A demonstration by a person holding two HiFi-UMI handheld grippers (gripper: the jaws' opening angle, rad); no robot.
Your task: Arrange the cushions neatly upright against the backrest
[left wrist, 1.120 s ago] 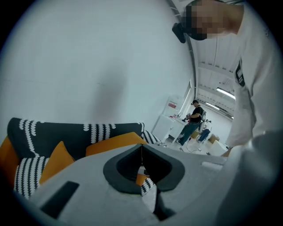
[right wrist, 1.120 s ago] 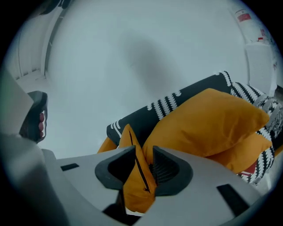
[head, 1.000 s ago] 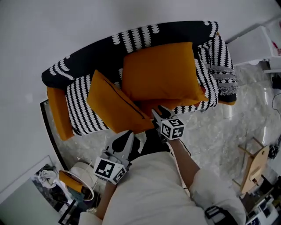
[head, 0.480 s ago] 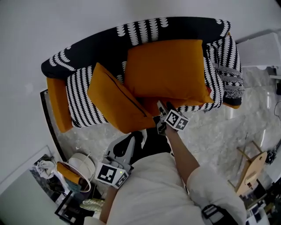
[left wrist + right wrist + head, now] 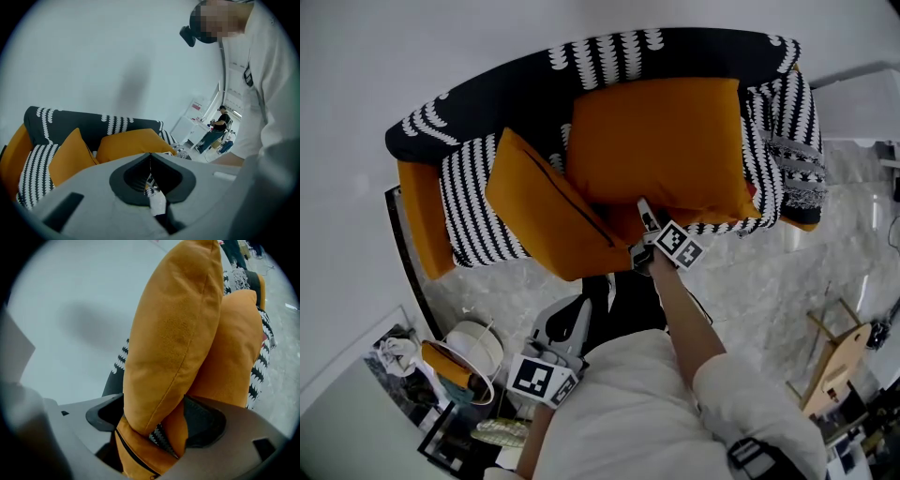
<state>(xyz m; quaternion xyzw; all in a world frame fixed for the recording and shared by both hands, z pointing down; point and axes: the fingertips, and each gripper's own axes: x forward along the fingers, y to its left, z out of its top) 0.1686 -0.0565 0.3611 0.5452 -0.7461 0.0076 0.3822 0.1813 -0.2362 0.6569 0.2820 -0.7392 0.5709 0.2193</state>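
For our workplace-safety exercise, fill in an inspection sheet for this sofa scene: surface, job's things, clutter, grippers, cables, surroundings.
Surface: black-and-white patterned sofa with orange arms; marble-look floor in front.
Job's things: large orange cushion leaning on the backrest; smaller orange cushion tilted, to its left in the head view.
Clutter: round white basket on the floor, lower left.
Grippers: right hand-held gripper open, jaws just been opening, large cushion's lower corner between them; left hand-held gripper shut, empty, held low.
Cables: nothing seen.
Surroundings: pale wall behind; wooden stand at right; another person far off.
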